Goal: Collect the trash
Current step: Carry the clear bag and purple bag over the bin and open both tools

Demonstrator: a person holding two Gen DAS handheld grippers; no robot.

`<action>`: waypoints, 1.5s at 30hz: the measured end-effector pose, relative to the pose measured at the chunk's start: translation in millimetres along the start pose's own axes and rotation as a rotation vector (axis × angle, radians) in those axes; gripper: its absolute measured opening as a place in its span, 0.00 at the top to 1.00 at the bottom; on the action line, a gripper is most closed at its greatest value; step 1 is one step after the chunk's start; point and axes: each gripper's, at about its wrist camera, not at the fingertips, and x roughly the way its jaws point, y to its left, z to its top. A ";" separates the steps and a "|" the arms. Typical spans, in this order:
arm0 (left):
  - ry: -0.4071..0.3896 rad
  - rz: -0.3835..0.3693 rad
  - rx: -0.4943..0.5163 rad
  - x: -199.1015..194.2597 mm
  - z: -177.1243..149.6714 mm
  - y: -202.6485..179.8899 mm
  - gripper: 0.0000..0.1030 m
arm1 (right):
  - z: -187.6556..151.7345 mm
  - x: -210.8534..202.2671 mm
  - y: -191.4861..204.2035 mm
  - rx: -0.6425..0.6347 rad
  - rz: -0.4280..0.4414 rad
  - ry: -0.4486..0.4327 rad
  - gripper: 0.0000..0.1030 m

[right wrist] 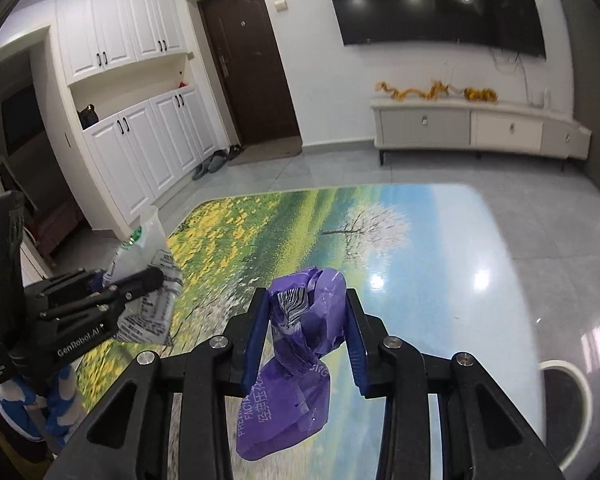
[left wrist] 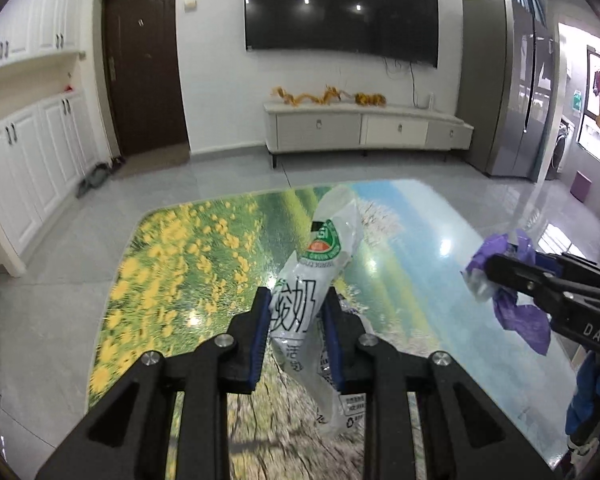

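Observation:
My left gripper (left wrist: 296, 300) is shut on a crumpled white yogurt wrapper (left wrist: 324, 264) with green and red print, held above the table. My right gripper (right wrist: 306, 300) is shut on a crumpled purple wrapper (right wrist: 300, 344), also held above the table. The right gripper with the purple wrapper (left wrist: 516, 300) shows at the right of the left wrist view. The left gripper with the white wrapper (right wrist: 148, 292) shows at the left of the right wrist view.
The table top (right wrist: 420, 248) has a glossy landscape print of yellow flowers and a white tree. A round white-rimmed bin (right wrist: 568, 400) sits past the table's right edge. Beyond are a tiled floor, a TV cabinet (left wrist: 364, 128), white cupboards and a dark door.

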 end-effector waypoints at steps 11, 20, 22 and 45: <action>-0.180 0.053 0.041 -94.1 -7.5 -29.3 0.77 | -7.2 -94.8 15.4 -0.027 -0.043 -0.136 0.65; -0.233 0.063 0.068 -116.0 -2.2 -56.1 0.77 | -9.2 -140.7 -1.4 -0.021 -0.079 -0.218 0.65; -0.235 0.064 0.078 -114.2 -0.4 -63.3 0.77 | -8.5 -147.6 -11.8 -0.008 -0.095 -0.233 0.65; 0.024 -0.250 0.332 13.9 50.6 -282.3 0.76 | -68.0 -152.0 -257.3 0.351 -0.354 -0.187 0.64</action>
